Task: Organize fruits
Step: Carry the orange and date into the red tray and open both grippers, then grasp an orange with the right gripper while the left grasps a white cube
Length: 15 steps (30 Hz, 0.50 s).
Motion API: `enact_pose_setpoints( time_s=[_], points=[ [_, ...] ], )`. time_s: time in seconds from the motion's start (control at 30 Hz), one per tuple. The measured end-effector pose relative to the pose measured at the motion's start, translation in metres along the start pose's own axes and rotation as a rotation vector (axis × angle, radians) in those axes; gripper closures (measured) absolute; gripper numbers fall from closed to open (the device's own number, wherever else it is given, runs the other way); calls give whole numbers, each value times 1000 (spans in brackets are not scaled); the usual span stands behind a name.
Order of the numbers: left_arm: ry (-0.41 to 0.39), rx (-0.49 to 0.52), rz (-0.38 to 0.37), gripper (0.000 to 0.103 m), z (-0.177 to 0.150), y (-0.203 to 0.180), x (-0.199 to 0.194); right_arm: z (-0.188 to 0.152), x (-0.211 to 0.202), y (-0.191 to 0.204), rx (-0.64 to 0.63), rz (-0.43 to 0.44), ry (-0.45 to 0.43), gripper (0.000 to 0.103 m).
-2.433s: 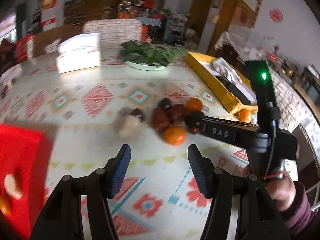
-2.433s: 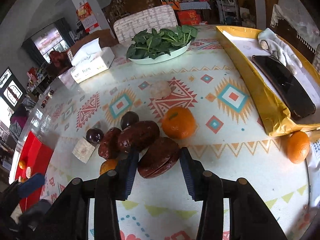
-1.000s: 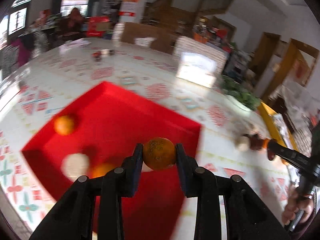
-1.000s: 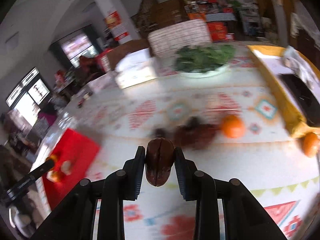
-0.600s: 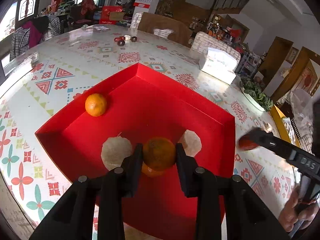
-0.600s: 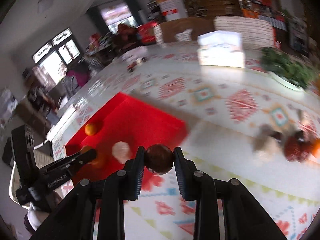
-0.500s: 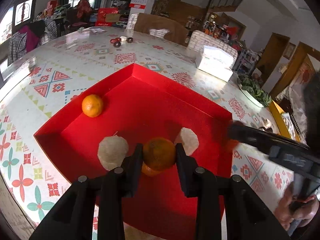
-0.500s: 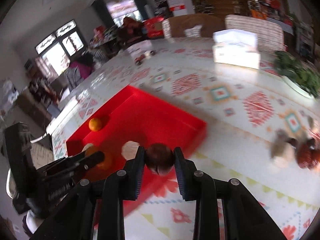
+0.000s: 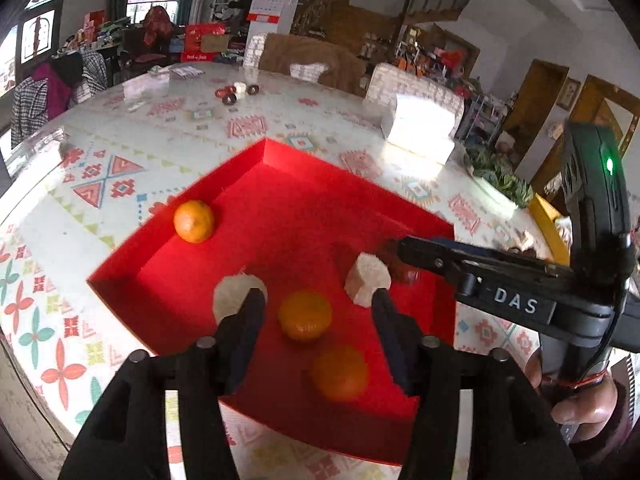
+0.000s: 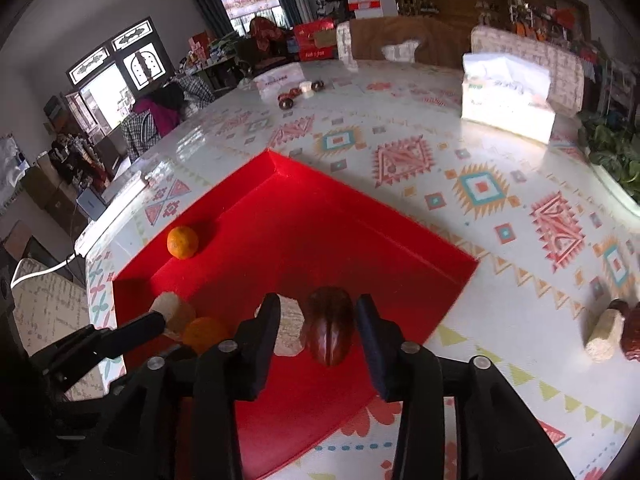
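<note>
A red tray [image 9: 288,196] [image 10: 288,208] lies on the patterned table. In the left wrist view my left gripper [image 9: 316,320] is open above it. A blurred orange [image 9: 340,372] is below the fingers, another orange [image 9: 305,314] lies between them, a third [image 9: 193,221] at the far left. Two pale fruits [image 9: 236,292] [image 9: 367,278] lie in the tray. In the right wrist view my right gripper [image 10: 318,326] is open, with a dark red-brown fruit [image 10: 328,330] between its fingers over the tray, apart from both pads.
A tissue box [image 10: 506,104] and a plate of greens [image 10: 616,160] stand further back on the table. Loose fruits [image 10: 612,330] remain at the right. Small dark items [image 9: 236,92] lie at the far side. The right tool [image 9: 508,296] crosses the left view.
My left gripper has opened and let go of its orange, which drops into the tray. My right gripper has moved over the tray and opened around the dark fruit.
</note>
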<state>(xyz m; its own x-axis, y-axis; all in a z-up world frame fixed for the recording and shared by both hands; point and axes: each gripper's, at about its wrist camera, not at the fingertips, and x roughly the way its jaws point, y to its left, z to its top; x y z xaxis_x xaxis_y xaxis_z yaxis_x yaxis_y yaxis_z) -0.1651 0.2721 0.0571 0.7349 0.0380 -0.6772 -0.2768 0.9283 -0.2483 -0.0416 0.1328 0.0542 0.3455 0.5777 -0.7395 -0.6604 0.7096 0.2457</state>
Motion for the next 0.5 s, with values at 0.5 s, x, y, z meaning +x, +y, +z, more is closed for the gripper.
enact_pose_setpoints(
  time_s=[0.5],
  points=[
    [-45,-18,-39,41,4,-27,-24,-31,-83,-99,183,-72,-112,47]
  ],
)
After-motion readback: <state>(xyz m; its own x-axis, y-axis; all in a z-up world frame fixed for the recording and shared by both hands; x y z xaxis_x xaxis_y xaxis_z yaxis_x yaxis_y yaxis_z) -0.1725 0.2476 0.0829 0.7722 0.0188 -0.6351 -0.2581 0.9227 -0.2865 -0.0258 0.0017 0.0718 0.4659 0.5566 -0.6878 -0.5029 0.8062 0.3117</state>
